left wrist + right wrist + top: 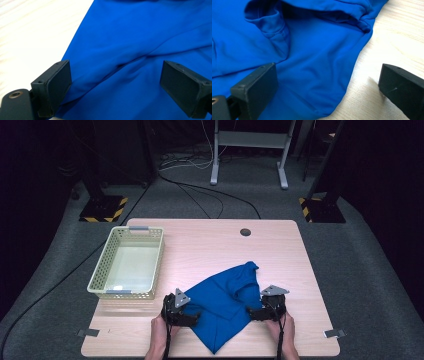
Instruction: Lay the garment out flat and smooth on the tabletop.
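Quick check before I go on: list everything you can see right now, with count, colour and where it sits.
Garment: one, blue, crumpled on the table's near middle.
Basket: one, pale yellow, perforated, empty, table's left side.
Table: one, light wood, dark hole near far edge.
Stand: one, white, on the floor beyond the table.
Left gripper: black, open over the garment's left edge.
Right gripper: black, open at the garment's right edge.

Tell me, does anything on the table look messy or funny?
The blue cloth garment lies rumpled and askew on the light wooden table, one part bunched and folded over. The pale perforated plastic basket sits upright and looks empty. Nothing spilled.
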